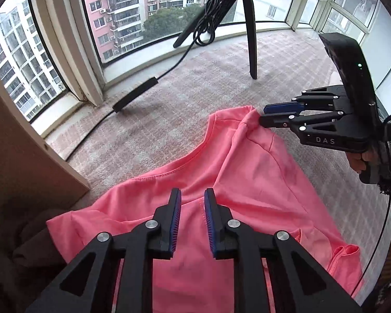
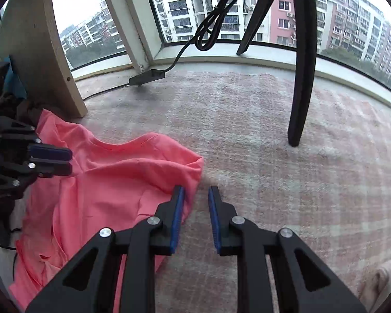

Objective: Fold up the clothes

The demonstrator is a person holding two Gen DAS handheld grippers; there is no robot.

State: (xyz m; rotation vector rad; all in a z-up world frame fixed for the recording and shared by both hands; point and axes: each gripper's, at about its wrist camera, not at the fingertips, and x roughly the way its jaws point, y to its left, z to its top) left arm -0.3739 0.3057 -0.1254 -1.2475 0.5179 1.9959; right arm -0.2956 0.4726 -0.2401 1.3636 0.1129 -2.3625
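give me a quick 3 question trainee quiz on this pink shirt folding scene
1. True or false: the left gripper is clamped on the pink shirt.
2. Multiple choice: the right gripper is at the shirt's A) middle B) edge, partly over the carpet C) far from it.
3. Fill in: the black tripod leg stands on the ____.

Key
1. False: its jaws are apart, above the fabric.
2. B: one finger is at the shirt's edge, the other over carpet, jaws apart.
3. carpet
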